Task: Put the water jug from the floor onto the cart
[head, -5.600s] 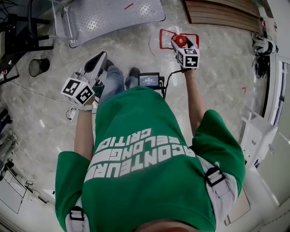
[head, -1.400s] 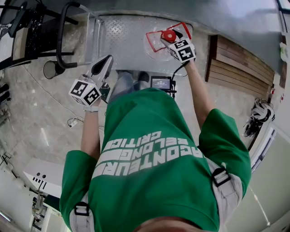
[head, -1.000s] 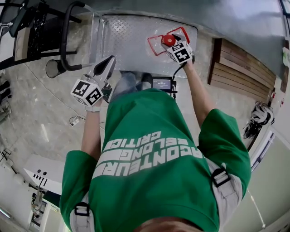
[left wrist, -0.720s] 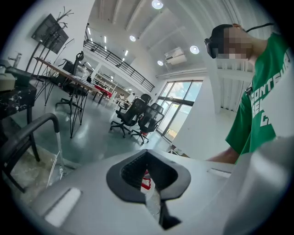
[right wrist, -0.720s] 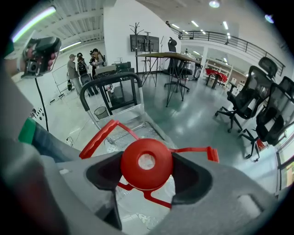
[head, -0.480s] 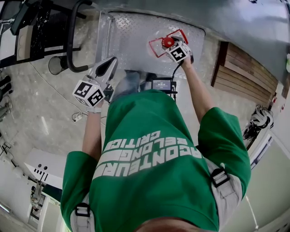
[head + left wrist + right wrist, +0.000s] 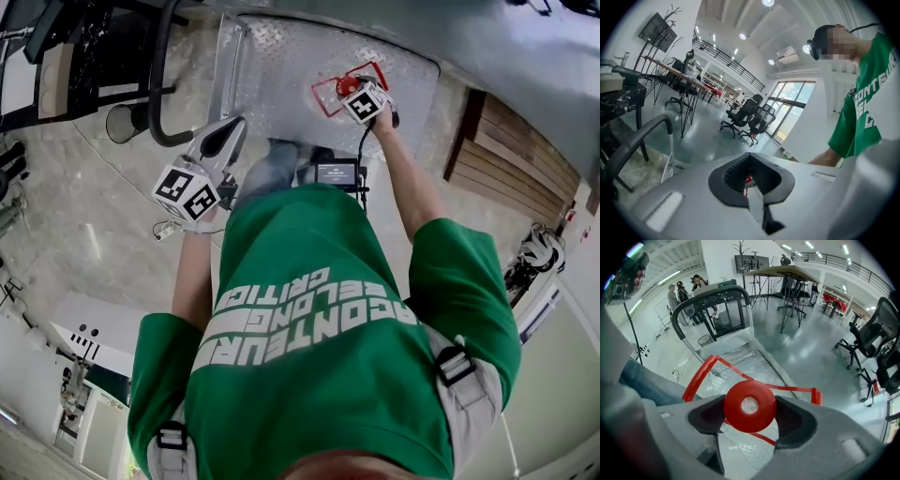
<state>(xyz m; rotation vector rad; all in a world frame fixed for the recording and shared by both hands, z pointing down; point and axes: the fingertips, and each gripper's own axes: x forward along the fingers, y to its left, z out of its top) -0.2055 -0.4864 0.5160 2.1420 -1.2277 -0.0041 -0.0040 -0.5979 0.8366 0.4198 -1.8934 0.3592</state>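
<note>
Because the right gripper (image 7: pixel 356 91) has its jaws closed on the round red cap (image 7: pixel 750 405) alone, the whole weight of the water jug (image 7: pixel 330 96) would hang from that one smooth plastic disc. It is a small, slick hold that could twist or slip between the pads. The jug body is clear and thin-walled, so it is hard to make out against the metal below, and I cannot tell how full it is. If it holds much water it will be heavy and inclined to swing, and the walls will likely flex. The stiff red carry handle (image 7: pixel 699 375), a flat angular loop folded round the neck, looks the sturdier place to grip, with a second support under the body. The jug is over the near right part of the cart's deck (image 7: pixel 272 66), a grey sheet of raised diamond tread. No view shows whether its base rests on the plate or hangs just above it. The cart's black tubular push bar (image 7: pixel 712 297) stands at the far end. The left gripper (image 7: pixel 217 139) is held apart at the person's side over the pale marbled floor (image 7: pixel 112 234), jaws together with nothing between them.
</note>
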